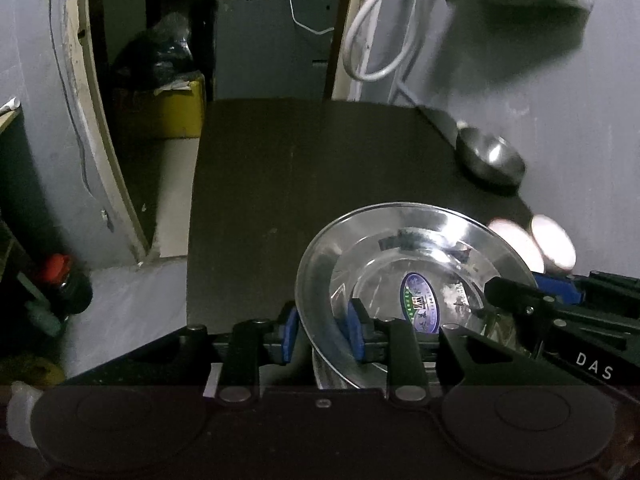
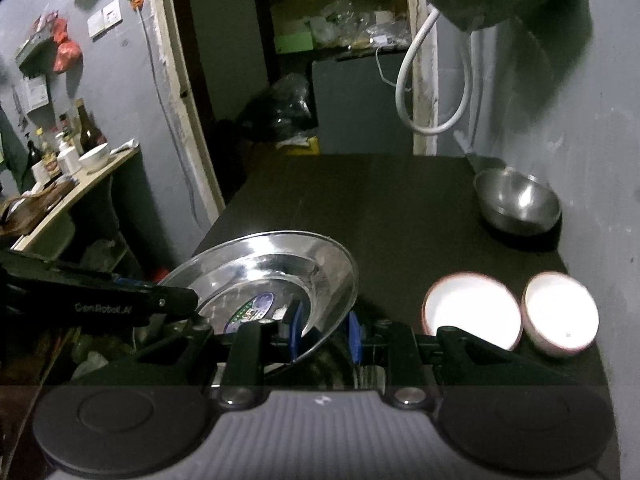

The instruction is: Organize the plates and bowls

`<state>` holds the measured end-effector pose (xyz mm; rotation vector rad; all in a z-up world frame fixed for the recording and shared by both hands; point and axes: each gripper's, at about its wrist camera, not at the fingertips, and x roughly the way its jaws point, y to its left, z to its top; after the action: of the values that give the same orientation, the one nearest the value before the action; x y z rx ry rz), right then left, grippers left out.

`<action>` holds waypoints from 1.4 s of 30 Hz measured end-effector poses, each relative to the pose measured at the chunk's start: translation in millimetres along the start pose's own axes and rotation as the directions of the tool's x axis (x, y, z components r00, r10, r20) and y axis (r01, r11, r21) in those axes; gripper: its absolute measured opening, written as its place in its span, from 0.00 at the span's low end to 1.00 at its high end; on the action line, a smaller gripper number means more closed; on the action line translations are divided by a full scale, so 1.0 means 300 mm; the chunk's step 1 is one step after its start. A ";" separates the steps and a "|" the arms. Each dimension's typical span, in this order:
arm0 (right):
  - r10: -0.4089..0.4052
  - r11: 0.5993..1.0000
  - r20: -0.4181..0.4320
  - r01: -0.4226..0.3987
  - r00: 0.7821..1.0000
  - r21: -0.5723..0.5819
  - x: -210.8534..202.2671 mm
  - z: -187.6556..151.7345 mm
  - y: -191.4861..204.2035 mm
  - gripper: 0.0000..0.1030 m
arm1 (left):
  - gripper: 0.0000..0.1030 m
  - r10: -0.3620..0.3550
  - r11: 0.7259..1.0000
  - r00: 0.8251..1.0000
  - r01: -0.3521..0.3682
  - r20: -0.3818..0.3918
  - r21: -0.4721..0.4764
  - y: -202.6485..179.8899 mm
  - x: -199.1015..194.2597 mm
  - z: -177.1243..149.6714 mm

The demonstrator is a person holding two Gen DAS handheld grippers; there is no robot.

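Blue-padded, the left gripper (image 1: 323,334) and right gripper (image 2: 325,334) each clamp opposite rims of the steel plate (image 1: 404,276), held tilted above the dark table (image 1: 300,184), near two white bowls (image 2: 510,310) and a steel bowl (image 2: 518,204).

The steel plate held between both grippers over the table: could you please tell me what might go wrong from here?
1. The steel plate is pinched only at its thin rim by the left gripper and right gripper; it may slip or tilt.
2. Set down carelessly, it could knock the two white bowls or the steel bowl near the table edge.
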<state>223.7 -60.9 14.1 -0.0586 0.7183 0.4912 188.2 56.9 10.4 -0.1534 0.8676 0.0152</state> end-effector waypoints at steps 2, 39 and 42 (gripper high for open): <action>0.004 1.000 -0.016 -0.004 1.000 0.002 -0.003 -0.028 0.004 0.26 | 0.29 0.013 1.000 1.000 -0.013 -0.014 0.027 -0.008 0.001 -0.026; -0.055 0.996 -0.113 0.046 0.992 -0.082 0.022 -0.122 0.024 0.29 | 0.34 0.122 0.974 0.990 -0.105 -0.075 0.203 -0.121 0.094 -0.094; -0.070 0.993 -0.113 0.059 0.991 -0.103 0.019 -0.122 0.027 0.31 | 0.35 0.122 0.972 0.989 -0.104 -0.077 0.210 -0.124 0.094 -0.095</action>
<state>200.9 -59.3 -16.3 -0.2046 0.8035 0.4641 187.6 14.6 -24.3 0.0900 0.9612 0.0251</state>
